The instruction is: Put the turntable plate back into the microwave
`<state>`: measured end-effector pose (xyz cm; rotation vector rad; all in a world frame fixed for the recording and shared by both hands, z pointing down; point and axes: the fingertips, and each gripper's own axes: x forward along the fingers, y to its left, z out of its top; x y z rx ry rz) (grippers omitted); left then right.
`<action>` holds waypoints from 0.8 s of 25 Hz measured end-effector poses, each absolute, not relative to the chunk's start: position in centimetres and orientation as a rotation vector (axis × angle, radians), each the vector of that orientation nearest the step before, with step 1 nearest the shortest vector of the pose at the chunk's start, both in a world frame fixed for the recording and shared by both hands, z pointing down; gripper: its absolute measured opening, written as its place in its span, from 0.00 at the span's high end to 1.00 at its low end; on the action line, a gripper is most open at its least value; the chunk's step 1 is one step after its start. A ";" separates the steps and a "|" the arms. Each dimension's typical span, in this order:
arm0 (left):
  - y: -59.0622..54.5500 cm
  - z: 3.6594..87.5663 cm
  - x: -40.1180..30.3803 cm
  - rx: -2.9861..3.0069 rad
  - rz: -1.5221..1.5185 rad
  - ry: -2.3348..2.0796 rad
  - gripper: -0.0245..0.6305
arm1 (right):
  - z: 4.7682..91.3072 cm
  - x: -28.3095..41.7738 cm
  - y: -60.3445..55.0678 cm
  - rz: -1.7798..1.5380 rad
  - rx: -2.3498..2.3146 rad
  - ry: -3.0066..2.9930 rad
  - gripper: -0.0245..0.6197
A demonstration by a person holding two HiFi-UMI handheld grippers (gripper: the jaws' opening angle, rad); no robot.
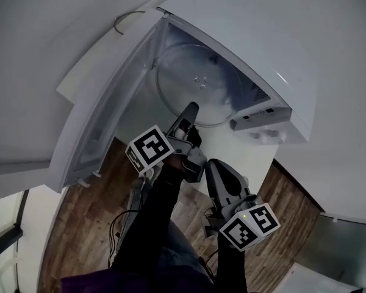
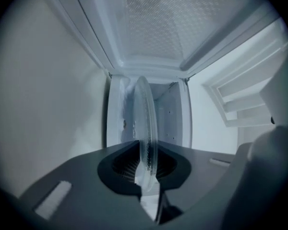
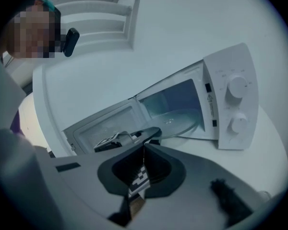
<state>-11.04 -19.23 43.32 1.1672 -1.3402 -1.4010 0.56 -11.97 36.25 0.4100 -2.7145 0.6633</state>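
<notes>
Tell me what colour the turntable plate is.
Clear, colourless glass. The turntable plate shows best in the left gripper view, seen edge-on.

Right gripper [image 3: 144, 146], fingers [image 3: 86, 176] together (empty), before turntable plate [image 3: 180, 123] partly inside open microwave [image 3: 233, 104].

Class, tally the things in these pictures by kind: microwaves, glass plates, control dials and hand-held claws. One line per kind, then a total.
White box-shaped microwave: 1
Clear round glass turntable plate: 1
Round white control dials: 2
Dark grey hand-held claws: 2 (left claw, right claw)
Total: 6
</notes>
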 end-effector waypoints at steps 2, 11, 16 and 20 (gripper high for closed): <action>-20.2 43.6 -11.7 1.163 -1.396 -1.324 0.89 | 36.4 -0.1 -12.3 0.625 0.424 -2.699 0.94; -24.4 43.7 -13.4 1.149 -1.430 -1.293 0.89 | 36.9 -0.3 -14.0 0.637 0.461 -2.682 0.95; -26.5 43.4 -14.3 1.148 -1.393 -1.306 0.89 | 37.4 -0.4 -14.2 0.627 0.450 -2.661 0.95; -28.2 43.2 -14.4 1.137 -1.369 -1.289 0.89 | 37.4 -0.2 -14.5 0.619 0.458 -2.654 0.95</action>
